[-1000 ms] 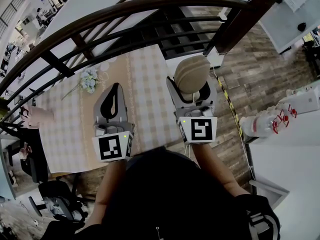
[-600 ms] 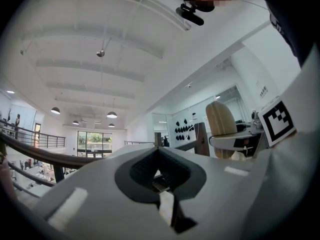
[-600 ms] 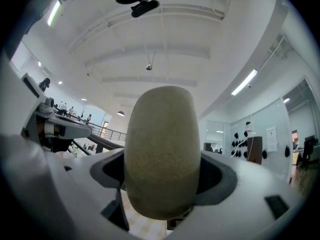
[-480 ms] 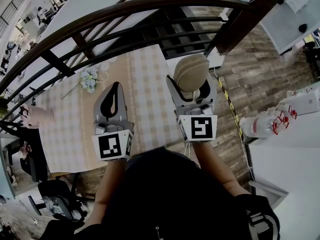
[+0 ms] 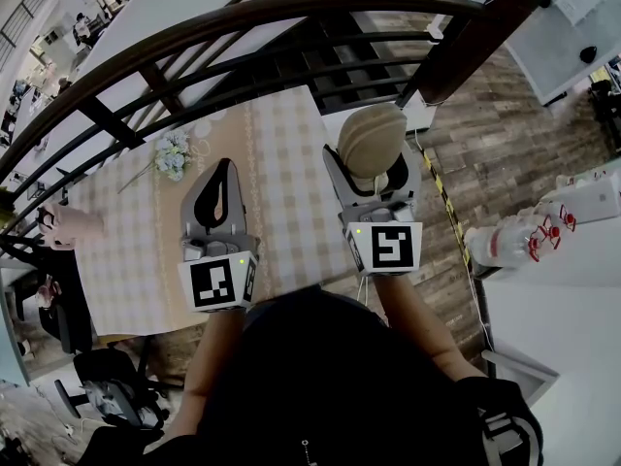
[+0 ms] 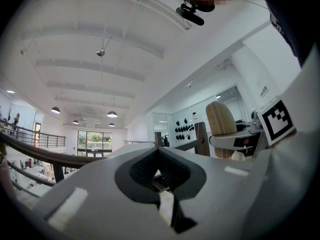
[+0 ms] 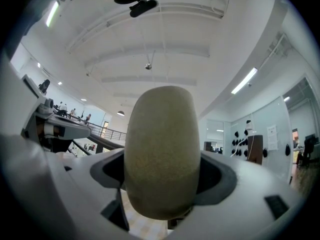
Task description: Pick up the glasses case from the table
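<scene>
The tan oval glasses case [image 5: 372,142] is held up above the checked table [image 5: 281,163], gripped in my right gripper [image 5: 373,178], whose jaws are shut on its lower end. In the right gripper view the case [image 7: 161,149] fills the middle, standing upright between the jaws. My left gripper [image 5: 221,197] hovers over the table's middle with its jaws shut and nothing between them. From the left gripper view the case [image 6: 220,123] shows at the right, and the left gripper [image 6: 159,176] points upward.
A small bunch of pale flowers [image 5: 174,155] lies at the table's far left. A pink object [image 5: 70,226] sits at the left end. A dark curved railing [image 5: 243,22] runs beyond the table. Wooden floor [image 5: 485,134] lies to the right.
</scene>
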The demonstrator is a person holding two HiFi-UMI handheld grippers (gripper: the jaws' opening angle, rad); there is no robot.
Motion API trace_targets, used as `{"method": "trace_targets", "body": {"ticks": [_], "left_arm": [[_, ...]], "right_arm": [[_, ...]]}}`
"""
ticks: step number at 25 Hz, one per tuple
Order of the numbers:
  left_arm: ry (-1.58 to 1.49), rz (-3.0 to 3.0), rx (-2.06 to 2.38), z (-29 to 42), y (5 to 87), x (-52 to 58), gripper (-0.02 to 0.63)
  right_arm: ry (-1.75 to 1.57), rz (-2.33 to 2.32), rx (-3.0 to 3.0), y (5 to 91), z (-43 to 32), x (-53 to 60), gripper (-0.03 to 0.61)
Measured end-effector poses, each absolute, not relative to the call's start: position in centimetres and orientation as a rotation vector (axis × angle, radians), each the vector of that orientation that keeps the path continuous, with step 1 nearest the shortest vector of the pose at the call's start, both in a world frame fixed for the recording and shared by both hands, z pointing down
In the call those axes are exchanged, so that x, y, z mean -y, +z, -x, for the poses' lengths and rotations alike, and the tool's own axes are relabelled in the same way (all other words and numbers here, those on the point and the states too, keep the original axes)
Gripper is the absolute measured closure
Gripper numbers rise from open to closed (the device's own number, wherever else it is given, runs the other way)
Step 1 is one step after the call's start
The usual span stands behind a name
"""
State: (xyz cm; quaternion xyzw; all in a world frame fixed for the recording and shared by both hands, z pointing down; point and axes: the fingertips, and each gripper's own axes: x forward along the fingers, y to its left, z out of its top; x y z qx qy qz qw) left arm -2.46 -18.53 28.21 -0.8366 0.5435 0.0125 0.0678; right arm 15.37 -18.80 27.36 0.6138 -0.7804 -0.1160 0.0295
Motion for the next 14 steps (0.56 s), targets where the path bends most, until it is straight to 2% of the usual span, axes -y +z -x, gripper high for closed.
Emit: {"method": "trace_targets", "body": {"ticks": [14], "left_arm": [[0.036, 2.52, -1.636, 2.3, 28.21, 18.5, 0.603]], "right_arm": [[-0.352, -1.894, 2.405, 27.43, -15.59, 18.78, 0.213]]}}
